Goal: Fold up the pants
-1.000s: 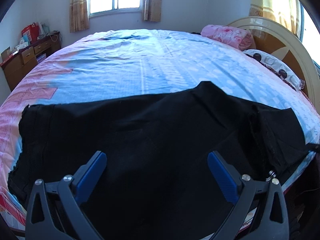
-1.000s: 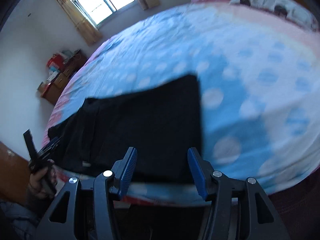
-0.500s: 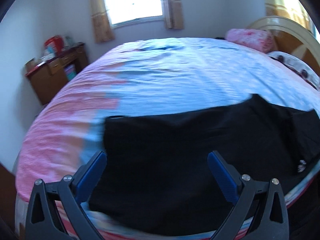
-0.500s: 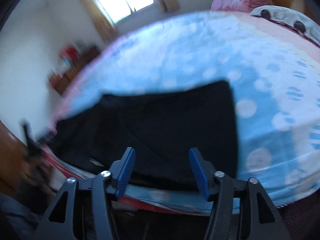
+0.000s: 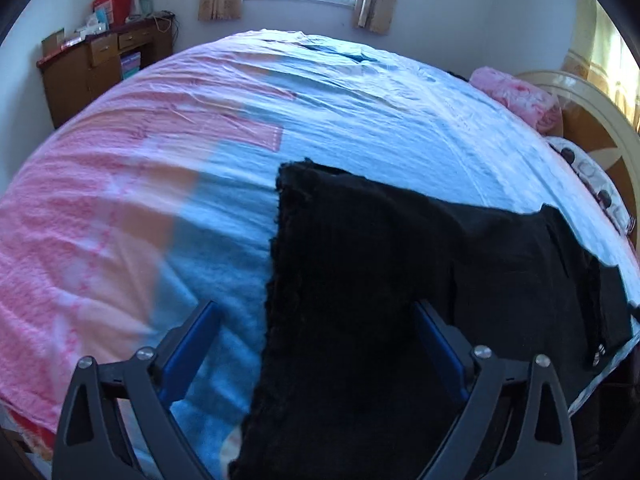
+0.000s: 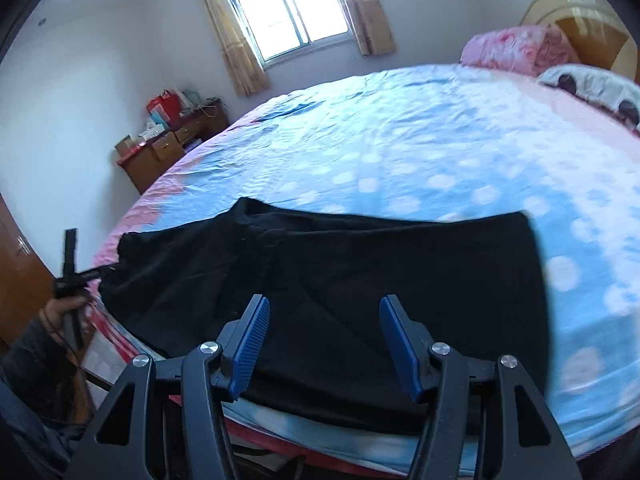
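Note:
Black pants [image 5: 392, 280] lie flat along the near edge of the bed, also in the right wrist view [image 6: 360, 272]. My left gripper [image 5: 316, 340] is open and empty above the pants' left end, its left finger [image 5: 192, 344] over the blue sheet. My right gripper [image 6: 324, 344] is open and empty above the pants' right half. The left gripper also shows in the right wrist view [image 6: 72, 276], held in a hand at the pants' far left end.
The bed [image 5: 200, 140] has a pink and blue sheet. A pink blanket [image 6: 516, 48] and a spotted pillow [image 6: 592, 84] lie by the headboard [image 5: 592, 120]. A wooden desk [image 5: 92, 68] with clutter stands by the window wall.
My left gripper has swung left, so the pants' left edge now lies between its fingers. My right gripper has drawn back and turned left, showing the whole pants.

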{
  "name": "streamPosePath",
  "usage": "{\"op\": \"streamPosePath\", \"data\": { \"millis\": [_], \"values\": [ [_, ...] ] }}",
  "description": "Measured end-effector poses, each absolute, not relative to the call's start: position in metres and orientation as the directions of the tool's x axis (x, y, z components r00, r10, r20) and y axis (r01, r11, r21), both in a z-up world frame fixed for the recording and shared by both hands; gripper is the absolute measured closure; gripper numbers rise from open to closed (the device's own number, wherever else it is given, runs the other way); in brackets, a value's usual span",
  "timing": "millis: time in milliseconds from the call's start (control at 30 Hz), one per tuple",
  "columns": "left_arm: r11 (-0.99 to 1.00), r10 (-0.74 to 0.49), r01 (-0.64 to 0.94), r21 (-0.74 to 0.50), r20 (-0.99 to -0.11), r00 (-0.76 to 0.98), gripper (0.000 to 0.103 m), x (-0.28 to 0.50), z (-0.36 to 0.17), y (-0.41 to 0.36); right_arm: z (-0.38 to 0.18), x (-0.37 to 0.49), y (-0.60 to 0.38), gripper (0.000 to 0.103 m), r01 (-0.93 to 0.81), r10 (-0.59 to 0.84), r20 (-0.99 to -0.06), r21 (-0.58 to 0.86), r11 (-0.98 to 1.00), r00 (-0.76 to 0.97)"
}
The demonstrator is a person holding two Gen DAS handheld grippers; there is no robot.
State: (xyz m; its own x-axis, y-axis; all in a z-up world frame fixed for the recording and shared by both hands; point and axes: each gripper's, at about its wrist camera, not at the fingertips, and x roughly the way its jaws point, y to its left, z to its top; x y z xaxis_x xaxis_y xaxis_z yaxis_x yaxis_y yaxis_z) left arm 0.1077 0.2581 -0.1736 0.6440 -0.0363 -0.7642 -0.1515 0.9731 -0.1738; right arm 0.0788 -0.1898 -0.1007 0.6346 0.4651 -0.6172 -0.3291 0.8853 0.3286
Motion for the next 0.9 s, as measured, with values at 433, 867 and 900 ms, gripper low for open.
{"op": "streamPosePath", "data": {
  "millis": [433, 867, 900],
  "values": [
    [0.96, -0.143, -0.099, -0.263, -0.76, 0.635, 0.061, 0.099, -0.164, 0.248, -0.132, 0.084, -0.158, 0.044, -0.355, 0.542, -0.629, 0.41, 0.84, 0.557],
    [0.924, -0.209, -0.08, -0.374, -0.67, 0.712, 0.083, 0.079, -0.106, 0.231, -0.132, 0.083, -0.181, 0.043, -0.293, 0.527, -0.595, 0.449, 0.844, 0.607],
    [0.922, -0.22, -0.068, -0.38, -0.662, 0.716, 0.083, 0.078, -0.102, 0.227, -0.13, 0.082, -0.182, 0.043, -0.294, 0.524, -0.593, 0.445, 0.846, 0.611]
  ]
}}
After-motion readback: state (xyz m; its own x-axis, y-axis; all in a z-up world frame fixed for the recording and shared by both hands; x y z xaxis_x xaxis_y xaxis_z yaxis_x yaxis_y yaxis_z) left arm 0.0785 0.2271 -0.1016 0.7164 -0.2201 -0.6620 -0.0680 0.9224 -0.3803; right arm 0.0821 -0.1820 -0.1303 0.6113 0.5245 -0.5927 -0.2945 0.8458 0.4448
